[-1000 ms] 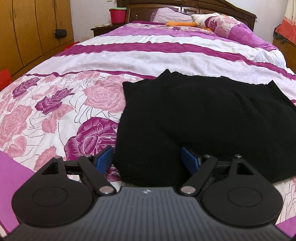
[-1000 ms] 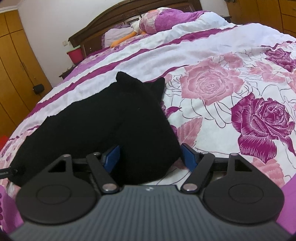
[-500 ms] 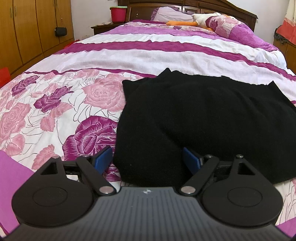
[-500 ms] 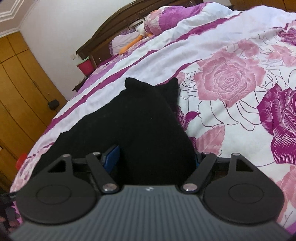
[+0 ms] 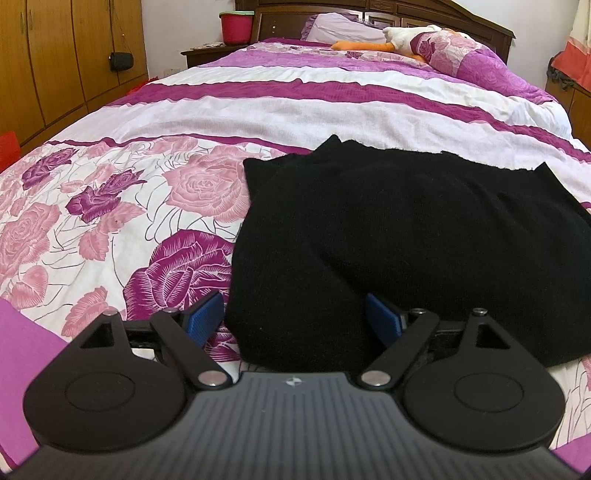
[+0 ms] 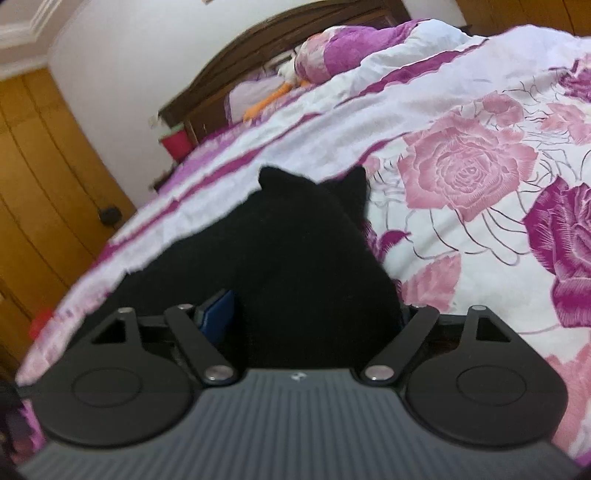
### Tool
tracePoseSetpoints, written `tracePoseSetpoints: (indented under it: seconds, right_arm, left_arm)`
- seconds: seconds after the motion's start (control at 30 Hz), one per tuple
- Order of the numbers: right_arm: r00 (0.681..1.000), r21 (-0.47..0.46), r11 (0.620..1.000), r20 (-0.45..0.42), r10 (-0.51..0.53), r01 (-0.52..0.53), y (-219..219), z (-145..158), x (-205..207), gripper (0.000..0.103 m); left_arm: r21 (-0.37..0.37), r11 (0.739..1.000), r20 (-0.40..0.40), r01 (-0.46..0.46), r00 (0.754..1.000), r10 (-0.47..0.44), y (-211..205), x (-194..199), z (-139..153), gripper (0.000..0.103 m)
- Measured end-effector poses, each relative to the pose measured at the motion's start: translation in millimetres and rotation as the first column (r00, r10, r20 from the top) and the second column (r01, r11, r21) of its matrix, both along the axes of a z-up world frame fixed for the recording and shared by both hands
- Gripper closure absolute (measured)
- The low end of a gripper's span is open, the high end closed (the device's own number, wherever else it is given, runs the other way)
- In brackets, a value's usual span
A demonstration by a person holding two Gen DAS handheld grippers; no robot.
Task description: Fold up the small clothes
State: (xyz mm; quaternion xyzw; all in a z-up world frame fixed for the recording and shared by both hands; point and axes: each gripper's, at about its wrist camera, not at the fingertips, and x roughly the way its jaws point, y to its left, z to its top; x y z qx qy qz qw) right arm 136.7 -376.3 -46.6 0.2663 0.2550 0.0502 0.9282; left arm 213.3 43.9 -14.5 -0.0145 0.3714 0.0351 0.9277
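Note:
A black knitted garment (image 5: pixel 399 236) lies on the floral bedspread, folded over with a rounded near edge. My left gripper (image 5: pixel 295 317) is open, its blue pads on either side of the garment's near left corner. In the right wrist view the same black garment (image 6: pixel 303 266) fills the space between the open jaws of my right gripper (image 6: pixel 314 314); its left blue pad (image 6: pixel 218 310) shows and the right pad is hidden by the cloth. This view is tilted and blurred.
The bed (image 5: pixel 258 110) has a pink and purple rose bedspread with white and purple stripes. Pillows and a plush toy (image 5: pixel 391 38) lie at the headboard. A red bucket (image 5: pixel 236 26) stands on a nightstand. Wooden wardrobes (image 5: pixel 55 55) line the left.
The right gripper has moved forward over the garment and rolled, so its view tilts and blurs. The left gripper has barely moved. Both stay open.

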Motion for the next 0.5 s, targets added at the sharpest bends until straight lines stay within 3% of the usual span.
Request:
tracePoseSetpoints:
  seconds: [0.07,0.13,0.2,0.27,0.5]
  right_arm:
    - [1.0,0.043,0.999,0.016,0.0,-0.001,-2,-1,5,0.033]
    - [1.0,0.086,0.996,0.018,-0.007,0.005,-4,-4,10,0.052]
    - [1.0,0.113,0.993,0.007,-0.022,0.021,-5,-8,13,0.077]
    - [1.0,0.145,0.989,0.006,-0.03,0.029,-8,-10,14,0.086]
    - [1.0,0.148,0.989,0.005,-0.026,0.025,-9,-4,12,0.087]
  left_arm:
    - [-0.002,1.0,-0.001,0.001,1.0,-0.001,0,0,0,0.016]
    - [-0.004,1.0,-0.002,0.001,1.0,-0.001,1,0,0,0.016]
    - [-0.004,1.0,-0.003,0.002,1.0,-0.002,1,0,0,0.016]
    - [-0.005,1.0,-0.005,0.004,1.0,-0.004,1,1,1,0.016]
    - [-0.008,1.0,-0.008,0.005,1.0,-0.005,2,0,1,0.016]
